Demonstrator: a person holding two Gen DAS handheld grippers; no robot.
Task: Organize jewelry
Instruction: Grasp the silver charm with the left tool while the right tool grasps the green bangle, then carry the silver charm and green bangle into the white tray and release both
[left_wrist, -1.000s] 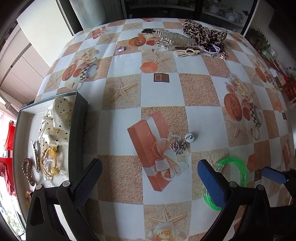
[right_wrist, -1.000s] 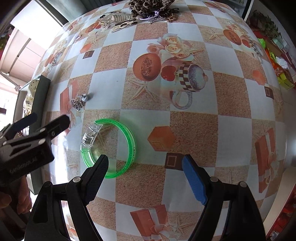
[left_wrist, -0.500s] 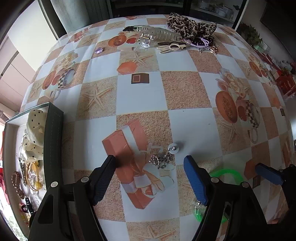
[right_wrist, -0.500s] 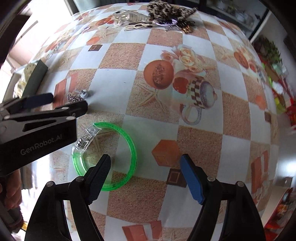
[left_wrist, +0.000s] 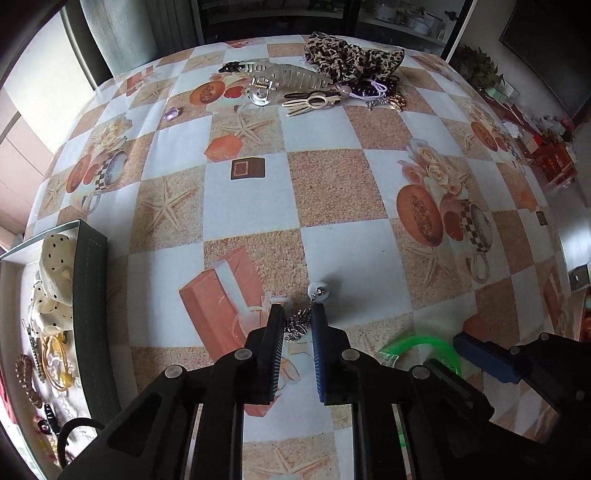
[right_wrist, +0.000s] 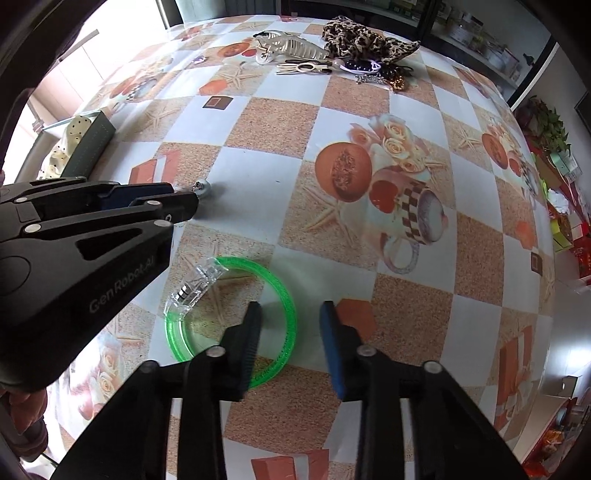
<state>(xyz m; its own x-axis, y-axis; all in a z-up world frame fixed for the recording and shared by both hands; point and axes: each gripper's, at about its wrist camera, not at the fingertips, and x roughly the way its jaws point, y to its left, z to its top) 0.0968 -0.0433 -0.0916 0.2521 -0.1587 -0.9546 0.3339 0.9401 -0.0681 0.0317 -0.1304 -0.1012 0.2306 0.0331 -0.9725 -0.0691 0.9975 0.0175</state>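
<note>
Left wrist view
- left tool (left_wrist: 297, 326): fingers drawn close, pinching the silver earring (left_wrist: 300, 324) down at the table (left_wrist: 332, 184); real contact on both sides hard to confirm, looks like it
- silver earring: sparkly cluster sits between the fingers, its white bead end (left_wrist: 318, 290) pokes out just ahead of the tips, on the printed gift-box pattern
- tray (left_wrist: 90, 314): dark-walled, far left; holds a cream dotted scrunchie (left_wrist: 51, 273), a yellow bangle (left_wrist: 55, 362), a brown beaded piece (left_wrist: 26, 380)
- green bangle (left_wrist: 424, 349): low right, partly hidden by the tool body
- right tool: blue-padded finger (left_wrist: 484, 360) enters from the right edge
- far pile: clear claw clip (left_wrist: 291, 75), leopard scrunchie (left_wrist: 351, 59), cream clip (left_wrist: 314, 99), purple items (left_wrist: 365, 88) well apart from the tools

Right wrist view
- right tool (right_wrist: 290, 338): spread, holding nothing; fingers straddle the right arc of the green bangle (right_wrist: 284, 295)
- green bangle: flat on the table (right_wrist: 369, 110), clear clasp (right_wrist: 195, 284) at its left
- left tool (right_wrist: 184, 206): comes in from the left, tips narrowed at the earring's bead (right_wrist: 203, 186)
- tray (right_wrist: 90, 147): upper left, dotted scrunchie inside
</note>
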